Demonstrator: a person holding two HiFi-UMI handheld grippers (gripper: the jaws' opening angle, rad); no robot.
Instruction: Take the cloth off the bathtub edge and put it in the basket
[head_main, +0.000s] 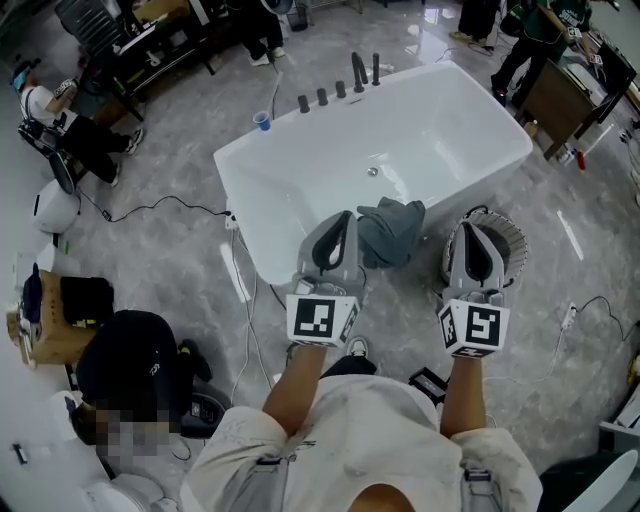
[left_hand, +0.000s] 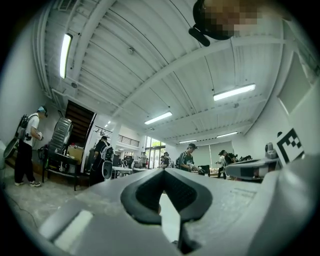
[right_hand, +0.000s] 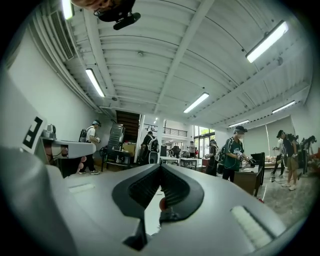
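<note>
Cloth (head_main: 390, 230), head view: crumpled over the bathtub (head_main: 300, 190) rim, long axis crossing it, just right of the jaws of the left gripper (head_main: 343, 216); basket (head_main: 512, 240) beneath the right gripper (head_main: 478, 228); left gripper view: jaws pressed together, empty; right gripper view: likewise; neither shows the cloth.

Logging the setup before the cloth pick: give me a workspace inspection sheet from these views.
Surface: grey marbled floor; white bathtub standing on it.
Job's things: grey cloth draped over the tub's near edge; basket on the floor by the tub.
Clutter: blue cup on the tub rim.
Grippers: left gripper and right gripper shut, empty, either side of the cloth.
Cables: black cable on the floor left of the tub.
Surroundings: people standing around the room.
</note>
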